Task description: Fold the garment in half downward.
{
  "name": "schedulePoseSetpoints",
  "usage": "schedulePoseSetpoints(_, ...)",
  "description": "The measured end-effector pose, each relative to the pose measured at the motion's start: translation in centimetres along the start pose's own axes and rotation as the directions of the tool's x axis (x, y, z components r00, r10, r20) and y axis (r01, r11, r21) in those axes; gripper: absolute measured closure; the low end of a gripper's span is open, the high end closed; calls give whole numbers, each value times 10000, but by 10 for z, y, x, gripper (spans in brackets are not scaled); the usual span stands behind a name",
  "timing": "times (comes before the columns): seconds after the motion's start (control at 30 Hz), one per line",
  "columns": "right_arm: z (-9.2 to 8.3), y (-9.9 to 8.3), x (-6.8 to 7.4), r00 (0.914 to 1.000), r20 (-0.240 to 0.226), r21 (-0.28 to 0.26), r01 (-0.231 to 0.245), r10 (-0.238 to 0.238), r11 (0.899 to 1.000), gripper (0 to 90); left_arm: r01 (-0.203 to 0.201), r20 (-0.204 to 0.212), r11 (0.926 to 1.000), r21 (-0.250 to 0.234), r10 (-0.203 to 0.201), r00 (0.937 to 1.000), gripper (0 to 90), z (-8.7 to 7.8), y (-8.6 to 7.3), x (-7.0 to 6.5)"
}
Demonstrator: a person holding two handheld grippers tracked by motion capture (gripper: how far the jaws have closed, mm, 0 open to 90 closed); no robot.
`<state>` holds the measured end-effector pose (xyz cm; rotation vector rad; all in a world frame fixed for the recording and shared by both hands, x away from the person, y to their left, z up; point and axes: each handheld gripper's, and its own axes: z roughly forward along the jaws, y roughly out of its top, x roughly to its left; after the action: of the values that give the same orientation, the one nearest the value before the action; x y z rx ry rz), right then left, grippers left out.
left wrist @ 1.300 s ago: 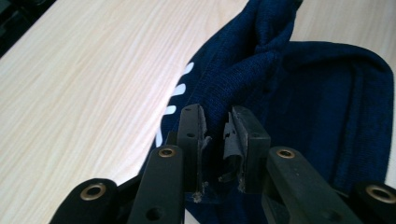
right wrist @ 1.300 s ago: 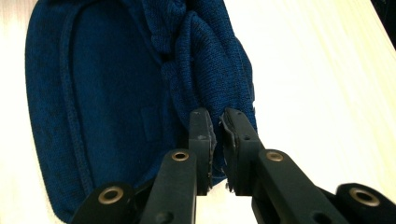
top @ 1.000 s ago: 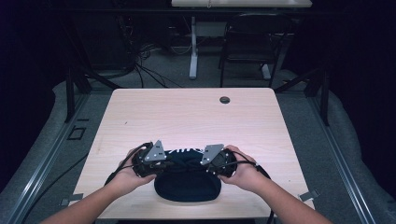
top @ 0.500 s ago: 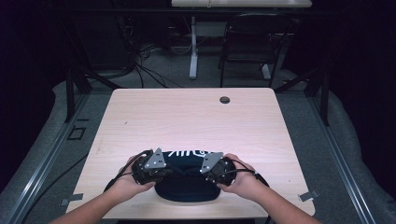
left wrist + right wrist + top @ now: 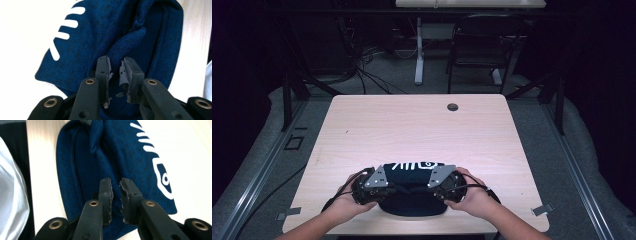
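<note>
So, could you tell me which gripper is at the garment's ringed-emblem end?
The right gripper, jaws just opening over the cloth: the ringed emblem lies beside it. The left gripper, jaws just closing over cloth, faces plain white stripes.

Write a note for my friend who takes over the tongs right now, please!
Left tongs: narrow gap, just closing a bit, a raised fold of the blue cloth just past the tips; no pinch seen.
Right tongs: narrow gap, just opening a bit, over the cloth, nothing pinched.
The cloth, with white print, lies bunched at the table's near edge, between both hands.
Done: cloth partly gathered, it seems.
Left: probably grip it again and finish folding or smoothing.
</note>
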<state>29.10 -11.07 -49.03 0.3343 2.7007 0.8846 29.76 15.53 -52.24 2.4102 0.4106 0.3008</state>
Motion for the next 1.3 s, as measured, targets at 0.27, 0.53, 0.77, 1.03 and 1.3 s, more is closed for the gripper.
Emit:
schedulePoseSetpoints(0.27,3,0,-3,9992,268,-236,-301,308,9993,777,24,208,10000,30,-25,9998,767,-2,-5,-7)
schedulePoseSetpoints(0.53,1,-2,-8,9960,642,-455,-586,615,9972,760,298,-17,9992,-254,-299,9996,762,-18,-4,-2)
schedulePoseSetpoints(0.77,-6,-5,-12,9926,820,-701,-844,900,9940,748,457,-174,9968,-656,-469,9987,736,-28,0,3)
schedulePoseSetpoints(1.03,-10,-8,-14,9906,896,-775,-963,1031,9923,740,681,-237,9939,-865,-704,9972,686,-38,-1,4)
schedulePoseSetpoints(1.3,5,-13,-10,9922,895,-220,-846,862,9962,739,1261,-435,9893,-739,-1296,9906,598,-18,-6,12)
